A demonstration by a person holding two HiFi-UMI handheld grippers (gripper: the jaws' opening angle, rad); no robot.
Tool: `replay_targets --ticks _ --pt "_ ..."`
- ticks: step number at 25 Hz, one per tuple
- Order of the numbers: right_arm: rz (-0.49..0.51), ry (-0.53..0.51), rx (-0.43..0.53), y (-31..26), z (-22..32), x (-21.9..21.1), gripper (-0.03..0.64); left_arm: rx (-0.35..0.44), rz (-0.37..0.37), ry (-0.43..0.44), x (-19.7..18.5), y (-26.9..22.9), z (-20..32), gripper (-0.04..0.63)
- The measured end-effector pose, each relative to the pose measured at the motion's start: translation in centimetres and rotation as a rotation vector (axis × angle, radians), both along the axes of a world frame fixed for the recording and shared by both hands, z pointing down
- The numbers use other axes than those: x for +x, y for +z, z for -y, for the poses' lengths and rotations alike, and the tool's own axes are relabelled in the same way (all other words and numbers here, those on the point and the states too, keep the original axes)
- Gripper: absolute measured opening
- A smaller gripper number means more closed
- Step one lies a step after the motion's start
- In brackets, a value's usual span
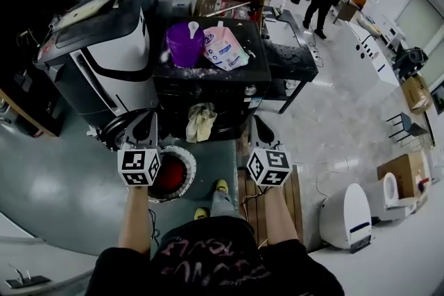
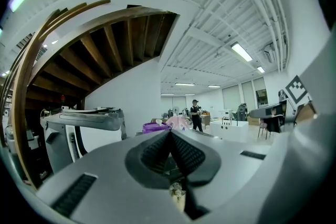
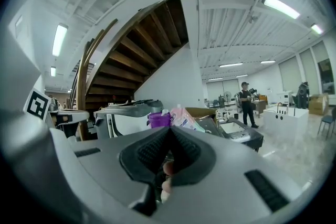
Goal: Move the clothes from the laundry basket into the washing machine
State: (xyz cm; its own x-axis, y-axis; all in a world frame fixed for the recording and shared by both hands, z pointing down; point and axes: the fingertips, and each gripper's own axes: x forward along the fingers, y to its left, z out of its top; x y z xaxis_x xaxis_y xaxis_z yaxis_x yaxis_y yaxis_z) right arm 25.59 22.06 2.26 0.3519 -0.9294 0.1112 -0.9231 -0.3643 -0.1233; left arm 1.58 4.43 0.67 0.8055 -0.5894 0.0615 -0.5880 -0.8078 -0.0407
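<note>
Left gripper (image 2: 169, 134) and right gripper (image 3: 169, 131) clenched, empty. Recommend opening jaws, descending to basket (image 1: 189, 164), lower centre, gripping red garment (image 1: 170, 177) firmly.

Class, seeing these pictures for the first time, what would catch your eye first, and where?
A purple bucket and a pink pouch stand out on top of the black washing machine, with a pale cloth hanging down its front. In the head view the left gripper and right gripper flank that cloth, and a red item lies in the laundry basket by the left one.
</note>
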Motion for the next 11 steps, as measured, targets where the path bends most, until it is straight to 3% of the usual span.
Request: replay_targets --ticks 11 --pt "-0.012 0.017 0.021 -0.69 -0.71 -0.14 0.003 0.019 -0.011 0.002 -0.55 -0.81 -0.37 0.011"
